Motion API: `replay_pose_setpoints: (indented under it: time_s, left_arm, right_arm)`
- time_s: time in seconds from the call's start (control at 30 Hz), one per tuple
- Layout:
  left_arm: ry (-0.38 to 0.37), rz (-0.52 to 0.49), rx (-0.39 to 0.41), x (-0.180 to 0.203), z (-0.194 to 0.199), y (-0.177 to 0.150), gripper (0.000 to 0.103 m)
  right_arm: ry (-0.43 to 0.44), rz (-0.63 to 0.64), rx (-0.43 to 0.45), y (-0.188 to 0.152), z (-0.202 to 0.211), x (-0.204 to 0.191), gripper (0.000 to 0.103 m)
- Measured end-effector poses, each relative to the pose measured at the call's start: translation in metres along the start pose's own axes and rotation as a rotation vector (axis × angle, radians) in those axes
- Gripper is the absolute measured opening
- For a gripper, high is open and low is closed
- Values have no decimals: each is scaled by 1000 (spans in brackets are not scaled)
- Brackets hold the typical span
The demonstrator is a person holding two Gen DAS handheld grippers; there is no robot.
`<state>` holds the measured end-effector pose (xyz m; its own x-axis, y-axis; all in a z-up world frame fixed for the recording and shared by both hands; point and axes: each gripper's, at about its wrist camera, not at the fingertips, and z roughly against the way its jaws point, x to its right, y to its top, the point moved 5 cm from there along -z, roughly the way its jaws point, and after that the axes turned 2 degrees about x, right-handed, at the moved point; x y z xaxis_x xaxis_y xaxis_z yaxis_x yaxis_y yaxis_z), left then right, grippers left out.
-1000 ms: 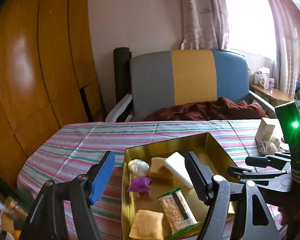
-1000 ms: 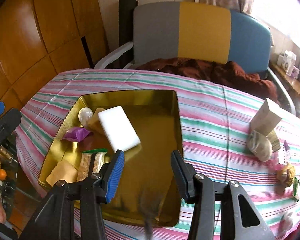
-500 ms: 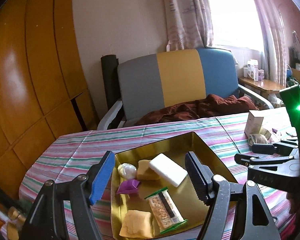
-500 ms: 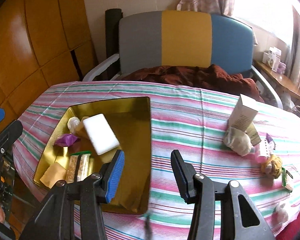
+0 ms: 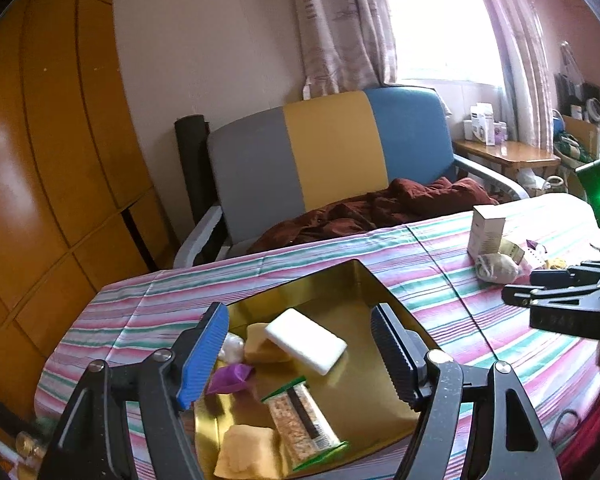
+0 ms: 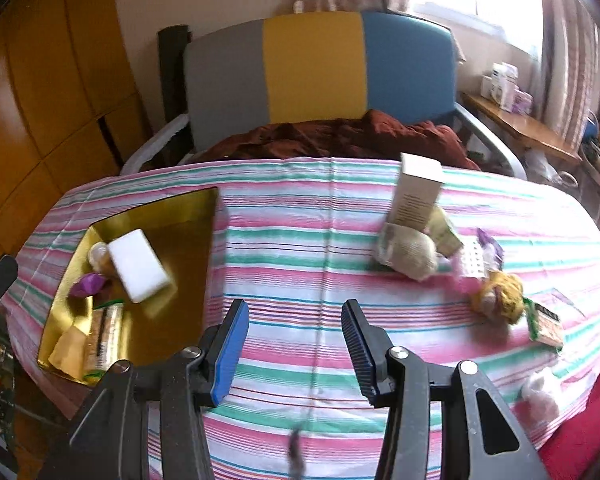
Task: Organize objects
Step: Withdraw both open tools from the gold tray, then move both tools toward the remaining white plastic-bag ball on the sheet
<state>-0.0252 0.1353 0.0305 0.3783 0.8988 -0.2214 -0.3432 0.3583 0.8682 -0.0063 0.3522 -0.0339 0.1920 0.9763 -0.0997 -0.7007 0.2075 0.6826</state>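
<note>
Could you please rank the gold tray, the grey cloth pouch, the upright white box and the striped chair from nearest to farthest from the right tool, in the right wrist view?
1. Gold tray, left of the right tool, on the tablecloth.
2. Grey cloth pouch, ahead to the right.
3. Upright white box, just behind the pouch.
4. Striped chair, beyond the table's far edge.

The left tongs [image 5: 296, 350] stand apart and empty above a gold tray [image 5: 340, 280]. Between their tips lies a white block [image 5: 306, 340]; nearer them a wrapped snack bar [image 5: 302, 426] and a purple wrapper [image 5: 230, 376]. Right, the other tongs [image 5: 556, 284] over the striped worktop [image 5: 432, 256].
</note>
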Motion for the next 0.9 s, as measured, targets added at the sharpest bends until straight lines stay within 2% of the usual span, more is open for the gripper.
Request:
replay_pose_setpoints:
  time_s: [0.13,0.23,0.47,0.67,0.9]
  left_arm:
    - [-39,-23,-9,15,-6,2,74]
    - [-84,-41,-12,31,-10,4,74]
    - [-233,-108,-40,84,-23,4,74]
    - [-402,-185,-69,143,-34,5,74]
    - [-674,-260,-94,223,-47,11,71]
  right_arm:
    - [-8,-54,-31,-5,5,34,49]
    - [-53,-107,-42,-9,14,71,49]
    - [-159,-315,-45,-22,51,178,49]
    - [-232,-408,-60,-38,68,235,49]
    - [-254,-465,-73,-53,75,270,49]
